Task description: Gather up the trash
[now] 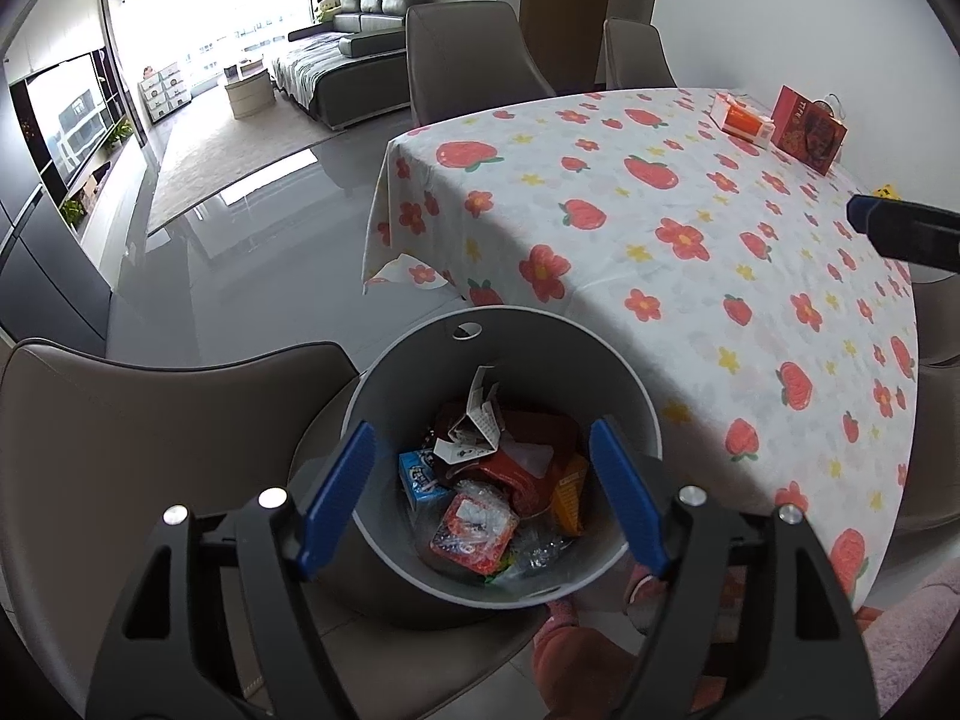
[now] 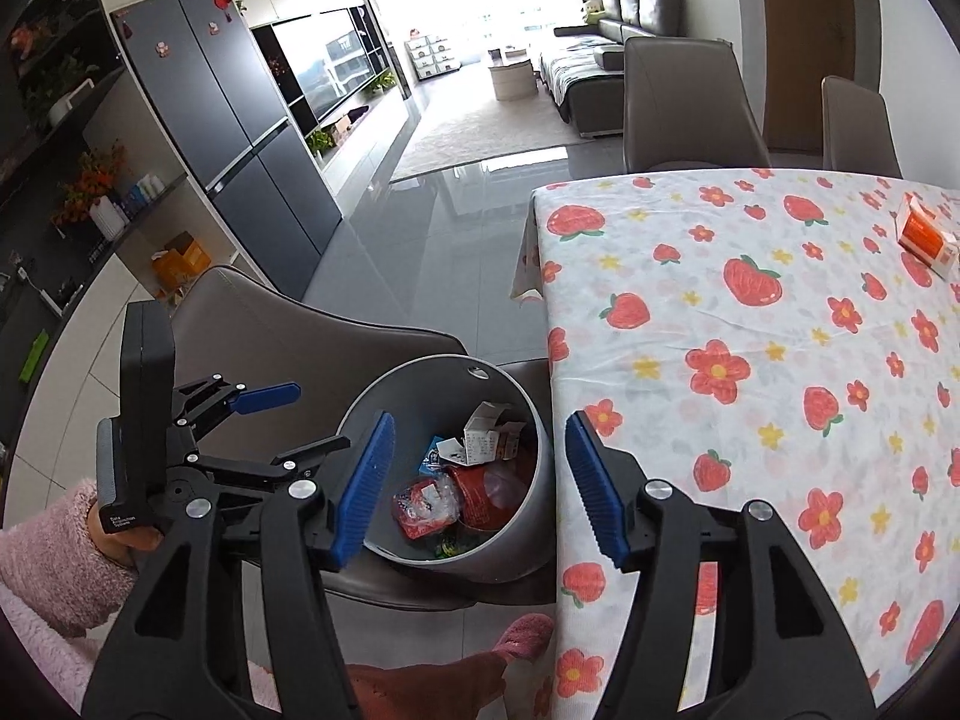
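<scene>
Left gripper (image 1: 480,498) hangs right over the grey trash bin (image 1: 420,372), blue pads spread wide with nothing between them, only the bin's mouth showing through the gap. Directly below those fingers the bin is well stocked: a folded white carton (image 1: 474,426) on top, a blue packet (image 1: 420,483) toward the left pad, a red-and-clear plastic wrapper (image 1: 477,531) nearest the gripper, an orange carton (image 1: 570,495) toward the right pad. The bin sits on the seat of a brown chair (image 1: 150,450), with the table's edge just to the right of it. Over to the right gripper (image 2: 477,486): jaws parted about as wide, empty too, and it is set a little off to the side, so the bin (image 2: 420,384) shows between and ahead of its pads, with the left pad across the bin's near rim and the right pad in front of the table (image 2: 750,360) edge. From here the left gripper (image 2: 288,417) shows off to the left, held by a hand in a fluffy pink sleeve (image 2: 54,546). Ahead and to the right of both grippers, the table (strawberry and flower cloth, hard to miss) still carries an orange and white box (image 1: 741,120) and, just beside it at the far edge, a red gift bag (image 1: 807,129). A pink slipper (image 2: 522,633) peeks out on the floor below the right gripper.
</scene>
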`<act>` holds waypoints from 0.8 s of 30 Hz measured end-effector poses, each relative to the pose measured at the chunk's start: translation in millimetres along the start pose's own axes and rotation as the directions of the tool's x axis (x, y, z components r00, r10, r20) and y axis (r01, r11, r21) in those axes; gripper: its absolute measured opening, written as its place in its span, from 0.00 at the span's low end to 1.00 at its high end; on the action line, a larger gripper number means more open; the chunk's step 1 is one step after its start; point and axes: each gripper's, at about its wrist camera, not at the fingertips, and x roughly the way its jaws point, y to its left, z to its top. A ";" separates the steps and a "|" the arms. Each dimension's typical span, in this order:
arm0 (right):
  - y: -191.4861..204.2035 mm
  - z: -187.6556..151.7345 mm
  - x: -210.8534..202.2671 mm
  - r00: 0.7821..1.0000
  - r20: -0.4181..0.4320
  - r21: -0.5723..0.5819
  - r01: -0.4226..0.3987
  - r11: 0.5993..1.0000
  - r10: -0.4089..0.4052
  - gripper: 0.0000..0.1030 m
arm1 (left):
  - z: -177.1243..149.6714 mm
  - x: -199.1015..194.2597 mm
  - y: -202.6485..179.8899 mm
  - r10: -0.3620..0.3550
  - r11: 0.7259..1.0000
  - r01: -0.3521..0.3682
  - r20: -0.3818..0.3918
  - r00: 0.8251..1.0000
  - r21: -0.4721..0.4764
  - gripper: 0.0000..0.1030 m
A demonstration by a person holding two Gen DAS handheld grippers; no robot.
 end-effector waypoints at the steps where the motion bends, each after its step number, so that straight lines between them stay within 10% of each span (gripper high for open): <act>1: -0.2 -1.7 -1.4 1.000 0.000 0.004 0.006 1.000 -0.006 0.57 | 1.6 -1.5 -1.5 -0.005 1.000 0.005 0.000 1.000 0.000 0.75; 13: -44.7 -35.1 -57.1 0.971 0.030 0.210 0.225 0.952 -0.236 0.81 | 43.5 -16.7 -69.0 -0.079 0.987 0.074 0.031 0.996 0.144 0.80; 24: -110.2 -74.2 -142.0 0.870 0.032 0.379 0.446 0.811 -0.493 0.93 | 89.3 -33.8 -175.3 -0.195 0.942 0.167 0.071 0.978 0.293 0.84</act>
